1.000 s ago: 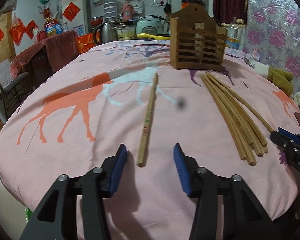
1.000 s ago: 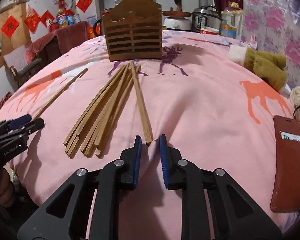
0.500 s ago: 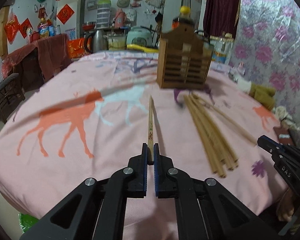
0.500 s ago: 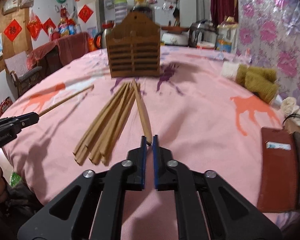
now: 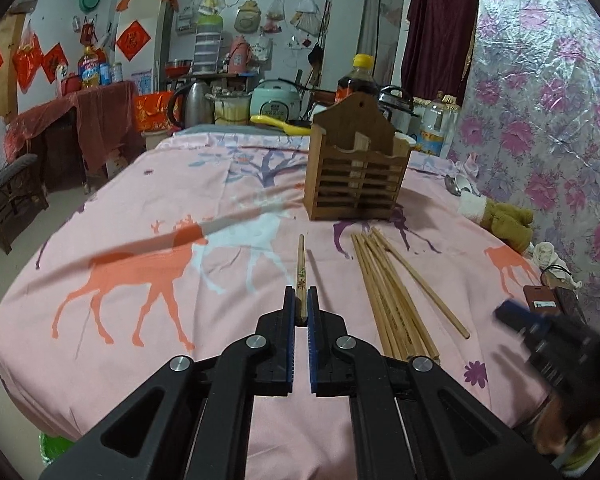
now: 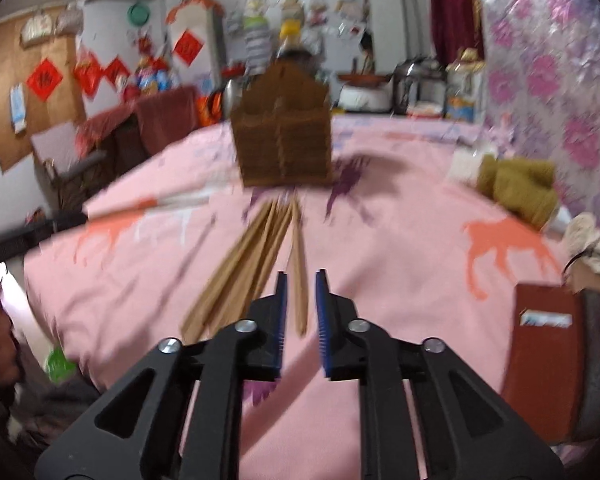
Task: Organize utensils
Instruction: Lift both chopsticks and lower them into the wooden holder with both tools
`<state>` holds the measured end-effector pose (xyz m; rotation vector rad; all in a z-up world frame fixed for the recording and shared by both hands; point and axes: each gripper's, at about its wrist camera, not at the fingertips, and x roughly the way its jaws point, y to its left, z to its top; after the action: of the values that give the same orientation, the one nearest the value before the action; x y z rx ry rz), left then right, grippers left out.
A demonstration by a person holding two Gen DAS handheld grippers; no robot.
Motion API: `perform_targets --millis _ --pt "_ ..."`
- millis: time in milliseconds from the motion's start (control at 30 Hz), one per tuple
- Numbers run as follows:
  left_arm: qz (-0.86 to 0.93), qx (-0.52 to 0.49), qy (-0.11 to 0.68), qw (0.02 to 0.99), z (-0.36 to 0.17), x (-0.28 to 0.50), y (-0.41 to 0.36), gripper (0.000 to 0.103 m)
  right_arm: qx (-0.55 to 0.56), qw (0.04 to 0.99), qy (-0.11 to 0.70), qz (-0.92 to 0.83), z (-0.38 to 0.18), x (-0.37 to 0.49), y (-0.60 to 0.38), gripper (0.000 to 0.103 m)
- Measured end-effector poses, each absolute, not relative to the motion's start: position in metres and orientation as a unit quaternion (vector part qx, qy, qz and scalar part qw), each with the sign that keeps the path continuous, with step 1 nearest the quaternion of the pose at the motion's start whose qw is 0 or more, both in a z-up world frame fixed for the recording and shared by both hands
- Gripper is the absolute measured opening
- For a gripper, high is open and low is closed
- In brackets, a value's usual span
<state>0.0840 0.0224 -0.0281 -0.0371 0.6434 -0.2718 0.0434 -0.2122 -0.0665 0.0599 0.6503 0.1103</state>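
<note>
My left gripper (image 5: 301,307) is pinched on the near end of one slim bamboo chopstick (image 5: 300,269) with red lettering, which a second ago lay loose on the pink animal-print cloth (image 5: 148,240) between spread jaws; half a second ago the jaws had already closed on it, and it now points forward toward the slatted brown wooden utensil holder (image 5: 356,176) standing further back on the cloth. My right gripper (image 6: 301,304) has done the reverse: half a second ago its jaws looked pressed on the end of another plain bamboo chopstick (image 6: 298,280), and now they stand apart with that stick lying between them, touching neither pad as far as the motion blur lets me tell. The loose bundle of bamboo chopsticks (image 5: 388,300) lies on the cloth in front of the holder, just left of that stick. I judge the left stick is ready to carry to the holder, while my right grasp needs redoing, and the bundle is not yet sorted.
</note>
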Motion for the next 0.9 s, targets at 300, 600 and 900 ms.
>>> perform_targets --millis 300,600,900 --pt "-0.132 -0.02 0.329 0.935 -0.041 0.087 0.023 0.006 0.019 0.928 0.369 0.041 -0.099 0.062 -0.21 0.019" --pt "-0.133 -0.005 0.339 0.931 -0.052 0.088 0.015 0.006 -0.017 0.933 0.358 0.026 -0.1 0.057 -0.198 0.007" --pt "-0.132 -0.018 0.313 0.941 -0.021 0.081 0.027 0.006 0.014 0.962 0.271 0.017 -0.03 0.032 -0.21 0.006"
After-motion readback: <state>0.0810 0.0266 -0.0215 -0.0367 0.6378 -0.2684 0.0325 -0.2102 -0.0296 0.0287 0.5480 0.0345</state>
